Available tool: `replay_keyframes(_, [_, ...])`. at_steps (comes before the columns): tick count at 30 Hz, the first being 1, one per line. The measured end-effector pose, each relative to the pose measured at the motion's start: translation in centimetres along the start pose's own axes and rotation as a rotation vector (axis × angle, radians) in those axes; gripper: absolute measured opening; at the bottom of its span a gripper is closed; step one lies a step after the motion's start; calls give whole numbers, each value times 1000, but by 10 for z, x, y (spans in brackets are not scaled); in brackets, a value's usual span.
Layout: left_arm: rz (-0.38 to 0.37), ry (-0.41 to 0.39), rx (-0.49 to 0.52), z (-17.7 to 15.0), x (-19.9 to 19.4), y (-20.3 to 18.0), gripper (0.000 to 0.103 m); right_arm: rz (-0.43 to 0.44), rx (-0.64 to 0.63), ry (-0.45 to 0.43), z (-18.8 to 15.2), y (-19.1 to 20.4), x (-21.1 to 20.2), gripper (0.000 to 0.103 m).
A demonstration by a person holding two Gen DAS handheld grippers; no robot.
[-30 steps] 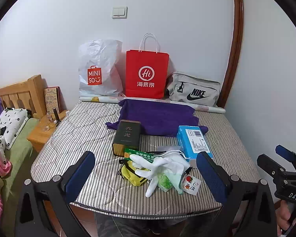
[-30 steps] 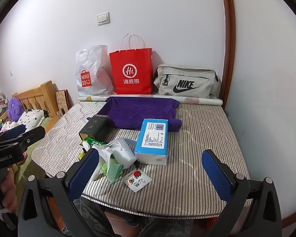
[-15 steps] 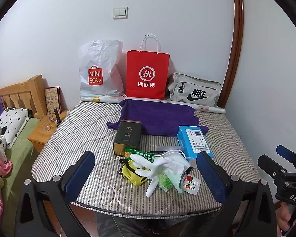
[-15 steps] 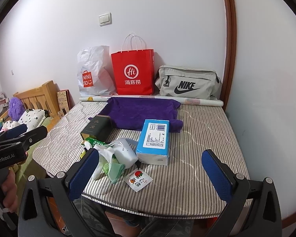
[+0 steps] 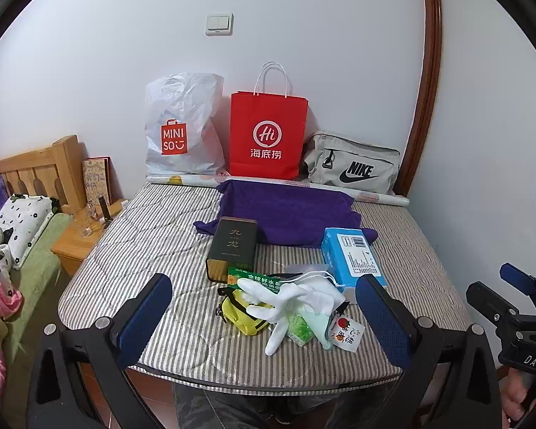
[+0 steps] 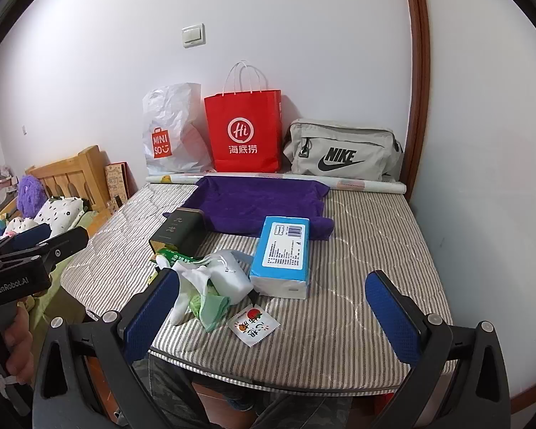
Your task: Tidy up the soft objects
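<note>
Nothing looks tidied yet — the soft white cloth glove [image 5: 286, 300] lies in a messy pile with the small yellow pouch [image 5: 244, 312] near the front edge of the striped bed [image 5: 153, 228]. The left claw [image 5: 264, 316] and right claw [image 6: 271, 312] are both wide apart — holding and touching nothing.

yellow pouch [image 5: 247, 316]: top covered by the white glove [image 5: 286, 304] between the left fingers
green packet [image 5: 257, 278]: far end under the dark tin [image 5: 232, 248]
right gripper [image 5: 514, 307]: cut off at the picture's right edge, beyond the right finger
sachet [image 6: 254, 324]: print too small to read
</note>
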State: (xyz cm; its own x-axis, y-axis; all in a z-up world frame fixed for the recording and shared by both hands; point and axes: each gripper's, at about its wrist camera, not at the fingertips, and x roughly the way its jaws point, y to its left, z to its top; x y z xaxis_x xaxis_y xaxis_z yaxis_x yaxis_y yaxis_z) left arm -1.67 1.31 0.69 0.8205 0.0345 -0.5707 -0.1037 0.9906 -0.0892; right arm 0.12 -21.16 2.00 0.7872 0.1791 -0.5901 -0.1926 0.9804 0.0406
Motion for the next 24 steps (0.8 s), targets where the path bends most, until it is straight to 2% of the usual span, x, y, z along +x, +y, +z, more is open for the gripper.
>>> replay_keyframes(15, [9,10,-6,-2,5,2,103,22,7,-3,-3,-4,8,102])
replay_keyframes(24, [41,61,-39,-7,35,16,103,79,19,74,-14,-8,49,102])
